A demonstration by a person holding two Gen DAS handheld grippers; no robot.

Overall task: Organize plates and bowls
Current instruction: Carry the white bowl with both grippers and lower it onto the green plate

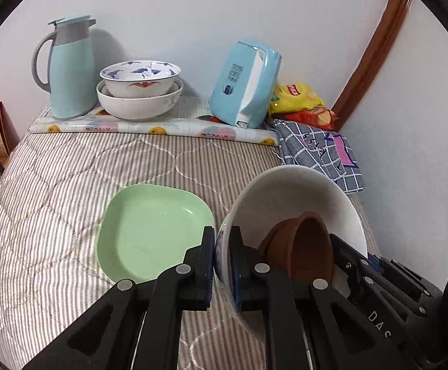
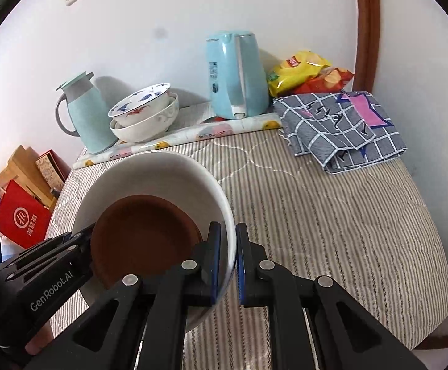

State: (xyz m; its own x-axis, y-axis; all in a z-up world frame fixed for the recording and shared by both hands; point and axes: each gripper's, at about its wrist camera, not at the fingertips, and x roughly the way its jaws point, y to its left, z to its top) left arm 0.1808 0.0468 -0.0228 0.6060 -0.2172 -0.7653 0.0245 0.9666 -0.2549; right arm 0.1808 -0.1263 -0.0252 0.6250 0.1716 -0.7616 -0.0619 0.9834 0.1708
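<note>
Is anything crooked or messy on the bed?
Yes. The brown dish leans on its side inside the white bowl both grippers hold. At the back, the blue-patterned bowl sits tilted in another bowl.

Left gripper (image 1: 222, 246) at 6 o'clock clamped on white bowl (image 1: 285, 191) rim, brown dish (image 1: 304, 246) inside, green plate (image 1: 153, 231) at its 9 o'clock, stacked bowls (image 1: 139, 98) and teal jug (image 1: 69, 67) at 11 o'clock, blue kettle (image 1: 245, 83) at 1 o'clock.

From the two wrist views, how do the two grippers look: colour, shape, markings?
Both are black, angular linkages with round silver pivot pins and blue pads on the fingers. The left gripper carries white lettering "GenRobot.AI" on its body; the right gripper shows white letters "DAS", partly cut off. No sleeve visible.
</note>
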